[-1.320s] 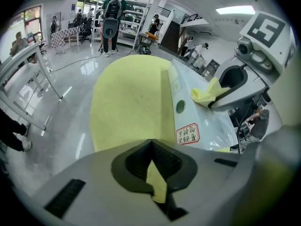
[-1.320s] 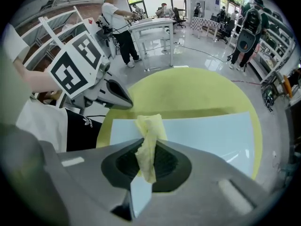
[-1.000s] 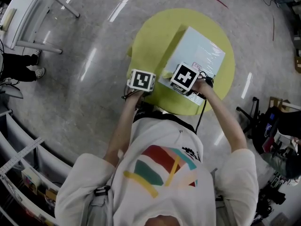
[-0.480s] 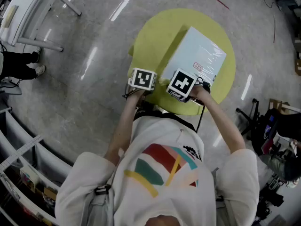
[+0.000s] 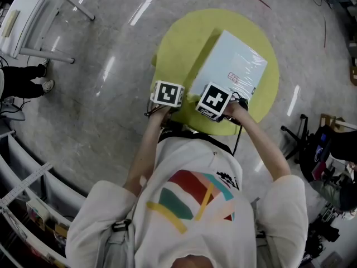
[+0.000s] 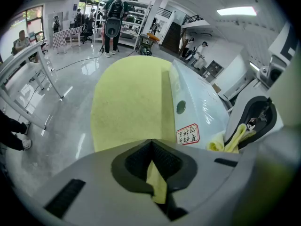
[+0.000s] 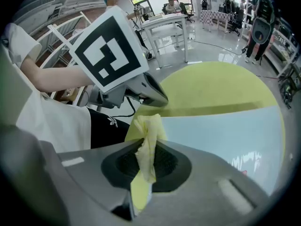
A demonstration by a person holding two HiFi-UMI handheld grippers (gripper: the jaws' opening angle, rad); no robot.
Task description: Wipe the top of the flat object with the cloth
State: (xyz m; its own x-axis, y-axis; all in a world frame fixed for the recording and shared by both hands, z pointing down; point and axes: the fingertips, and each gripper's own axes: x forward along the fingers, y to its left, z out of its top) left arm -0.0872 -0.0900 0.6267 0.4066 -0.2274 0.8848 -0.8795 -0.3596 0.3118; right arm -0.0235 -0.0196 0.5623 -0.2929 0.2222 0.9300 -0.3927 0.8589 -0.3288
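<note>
A pale blue flat box (image 5: pixel 234 66) lies on the round yellow table (image 5: pixel 184 43). My right gripper (image 5: pixel 217 98) is shut on a yellow cloth (image 7: pixel 146 126), bunched at the jaw tips over the box's near-left corner (image 7: pixel 225 131). The left gripper view shows that cloth (image 6: pixel 226 142) hanging from the right gripper (image 6: pixel 244 126) beside the box's red-framed label (image 6: pixel 188 134). My left gripper (image 5: pixel 170 89) is shut just left of the box, over bare table (image 6: pixel 127 98). A yellow sliver shows behind its closed tips (image 6: pixel 150 143); whether that is cloth or table is unclear.
The table stands on a shiny grey floor. A white desk frame (image 5: pixel 33 15) and a person's shoes (image 5: pixel 42 85) are at the left. Shelving runs along the lower left. Black equipment (image 5: pixel 318 144) sits at the right.
My right gripper has slid the cloth a short way toward the box's near-left corner, closer to the left gripper. The left gripper has stayed put.
</note>
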